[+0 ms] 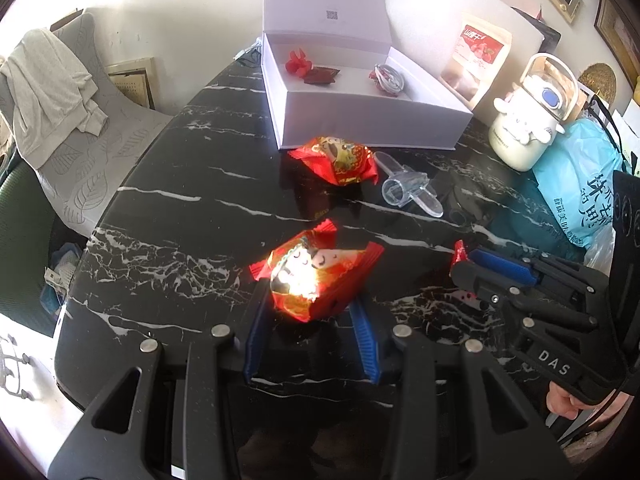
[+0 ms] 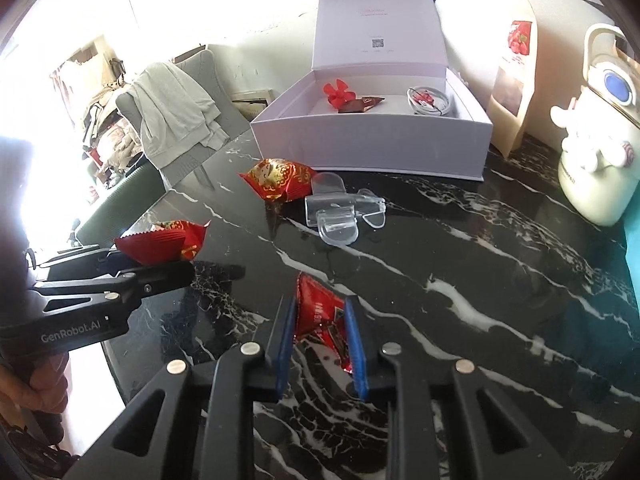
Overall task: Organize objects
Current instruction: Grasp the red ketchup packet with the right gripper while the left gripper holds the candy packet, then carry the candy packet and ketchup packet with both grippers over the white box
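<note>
Both grippers hold candy, box partly filled

My left gripper [image 1: 312, 300] pinches a candy [image 1: 308, 276], my right gripper [image 2: 320, 332] pinches a packet [image 2: 320, 312]; one red candy [image 1: 336, 158] and a clear clip [image 1: 412, 188] wait before the box [image 1: 360, 120] (few items inside).

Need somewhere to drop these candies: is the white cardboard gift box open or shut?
Open. The white cardboard gift box has its hinged lid standing upright, leaving its inside exposed.
</note>
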A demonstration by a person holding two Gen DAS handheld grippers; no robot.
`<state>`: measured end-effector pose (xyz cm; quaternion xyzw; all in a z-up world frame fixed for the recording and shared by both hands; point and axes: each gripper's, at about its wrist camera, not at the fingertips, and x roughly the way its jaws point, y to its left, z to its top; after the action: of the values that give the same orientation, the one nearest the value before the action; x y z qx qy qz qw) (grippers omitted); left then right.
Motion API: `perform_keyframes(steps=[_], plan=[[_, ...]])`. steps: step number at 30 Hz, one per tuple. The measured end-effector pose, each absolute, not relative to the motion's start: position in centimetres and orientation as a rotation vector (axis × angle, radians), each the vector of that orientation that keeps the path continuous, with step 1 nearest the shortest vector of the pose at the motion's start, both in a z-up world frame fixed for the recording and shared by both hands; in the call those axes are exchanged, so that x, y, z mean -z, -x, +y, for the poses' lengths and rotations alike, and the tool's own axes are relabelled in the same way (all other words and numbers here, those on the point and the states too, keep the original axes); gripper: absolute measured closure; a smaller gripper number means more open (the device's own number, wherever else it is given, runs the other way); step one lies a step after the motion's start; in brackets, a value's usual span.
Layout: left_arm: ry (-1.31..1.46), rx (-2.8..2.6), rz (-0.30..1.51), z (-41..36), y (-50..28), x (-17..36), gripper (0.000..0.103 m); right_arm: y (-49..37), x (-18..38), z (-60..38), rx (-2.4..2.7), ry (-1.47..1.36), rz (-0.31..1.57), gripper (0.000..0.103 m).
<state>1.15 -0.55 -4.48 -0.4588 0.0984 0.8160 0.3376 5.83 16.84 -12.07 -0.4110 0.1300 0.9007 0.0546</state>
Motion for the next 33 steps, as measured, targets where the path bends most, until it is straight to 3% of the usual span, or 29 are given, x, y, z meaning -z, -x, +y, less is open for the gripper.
perform_keyframes(steps=[8, 33], plan=[[1.165, -2.129, 0.258, -0.3, -1.3, 3.3, 0.066, -6.3, 11.1, 17.4, -2.761, 1.235, 0.451, 0.084], [1.011, -2.168, 0.303, 2.9, 0.7, -2.8, 0.066, -4.7, 4.0, 19.3, -2.887, 1.034, 0.368, 0.084]])
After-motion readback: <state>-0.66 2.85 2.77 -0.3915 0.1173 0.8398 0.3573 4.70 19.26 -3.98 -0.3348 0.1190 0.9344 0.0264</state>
